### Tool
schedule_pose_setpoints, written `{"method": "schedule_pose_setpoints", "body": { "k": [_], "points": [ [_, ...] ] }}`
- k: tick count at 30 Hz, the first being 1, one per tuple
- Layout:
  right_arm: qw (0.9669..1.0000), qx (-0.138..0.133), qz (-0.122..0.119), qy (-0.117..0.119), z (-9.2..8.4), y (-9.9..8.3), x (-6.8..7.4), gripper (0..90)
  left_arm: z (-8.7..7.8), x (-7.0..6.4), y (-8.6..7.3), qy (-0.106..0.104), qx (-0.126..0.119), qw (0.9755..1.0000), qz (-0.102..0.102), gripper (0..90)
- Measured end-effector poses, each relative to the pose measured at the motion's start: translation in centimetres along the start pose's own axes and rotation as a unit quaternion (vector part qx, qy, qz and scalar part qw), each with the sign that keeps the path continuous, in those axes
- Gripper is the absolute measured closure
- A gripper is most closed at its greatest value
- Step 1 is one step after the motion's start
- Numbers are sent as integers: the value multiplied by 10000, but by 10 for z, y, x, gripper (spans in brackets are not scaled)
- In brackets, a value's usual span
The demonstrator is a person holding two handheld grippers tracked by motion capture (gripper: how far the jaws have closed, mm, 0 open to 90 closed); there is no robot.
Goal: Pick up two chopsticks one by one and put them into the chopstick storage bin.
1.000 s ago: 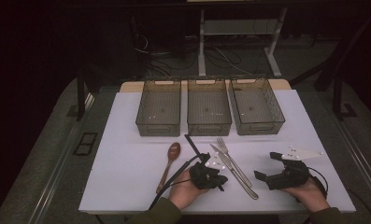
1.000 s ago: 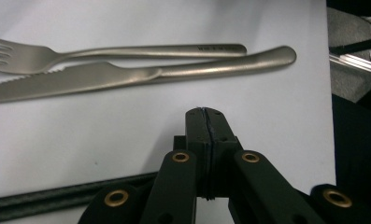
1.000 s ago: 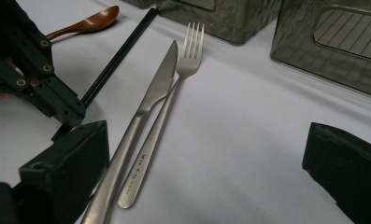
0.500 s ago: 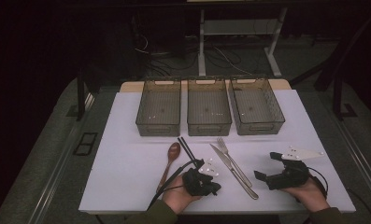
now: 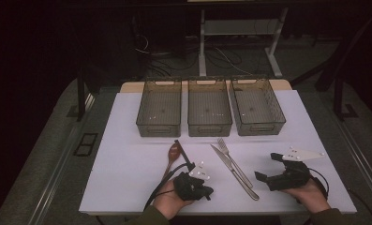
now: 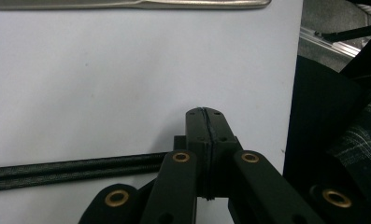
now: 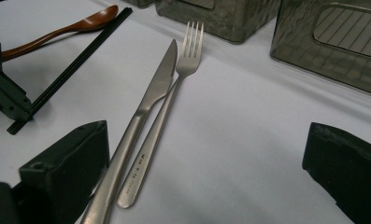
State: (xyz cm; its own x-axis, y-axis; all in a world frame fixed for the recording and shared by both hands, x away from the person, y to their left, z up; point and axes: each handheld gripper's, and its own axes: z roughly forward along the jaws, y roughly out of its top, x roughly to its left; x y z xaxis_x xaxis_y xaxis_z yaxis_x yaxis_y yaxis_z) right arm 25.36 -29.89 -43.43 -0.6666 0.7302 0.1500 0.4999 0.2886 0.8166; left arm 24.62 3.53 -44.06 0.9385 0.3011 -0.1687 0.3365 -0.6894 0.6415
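Two black chopsticks (image 5: 182, 156) lie parallel, tips toward bins | left gripper (image 5: 204, 190) closed, empty | right gripper (image 5: 269, 167) agape

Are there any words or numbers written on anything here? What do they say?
There is one piece of writing: tiny stamped letters on the handle of the fork, seen in the right gripper view. They are too small and blurred to read.
No writing shows on the knife, the wooden spoon, the chopsticks or the three bins.
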Motion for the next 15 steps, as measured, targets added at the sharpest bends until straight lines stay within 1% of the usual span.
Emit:
{"method": "schedule_pose_setpoints", "body": {
  "k": [1, 2, 4, 5, 7, 8, 9, 10, 12, 15],
  "points": [
    [10000, 2, 1, 0, 0, 0, 0, 2, -1, 0, -1, 6, -9, 10000, 16, 887],
    [10000, 1, 3, -2, 0, 0, 0, 2, -2, -1, -3, 11, 4, 10000, -46, 887],
    [10000, -2, 2, 2, 0, 0, 0, 2, -5, 0, -6, 24, 46, 10000, -24, 887],
    [10000, 1, 5, -1, 0, 0, 0, 2, -6, -1, -7, 25, 44, 10000, -77, 887],
    [10000, 2, 6, -2, 0, 0, 0, 2, -9, 0, -10, 55, 55, 10000, -54, 888],
    [10000, 3, 9, -3, 0, 0, 0, 2, -11, -1, -12, 58, 54, 9999, -122, 887],
    [10000, 3, 9, -3, 0, 0, 0, 2, -13, 0, -13, 79, 55, 9999, -98, 887],
    [10000, 5, 14, -3, 0, 0, 0, 2, -14, -1, -15, 85, 34, 9998, -151, 887],
    [10000, 3, 5, -3, 0, 0, 0, 2, -17, 0, -18, 113, 61, 9998, -148, 887],
    [10000, 4, 9, -3, 0, 0, 0, 2, -21, -1, -23, 147, 51, 9996, -217, 887]
  ]
}}
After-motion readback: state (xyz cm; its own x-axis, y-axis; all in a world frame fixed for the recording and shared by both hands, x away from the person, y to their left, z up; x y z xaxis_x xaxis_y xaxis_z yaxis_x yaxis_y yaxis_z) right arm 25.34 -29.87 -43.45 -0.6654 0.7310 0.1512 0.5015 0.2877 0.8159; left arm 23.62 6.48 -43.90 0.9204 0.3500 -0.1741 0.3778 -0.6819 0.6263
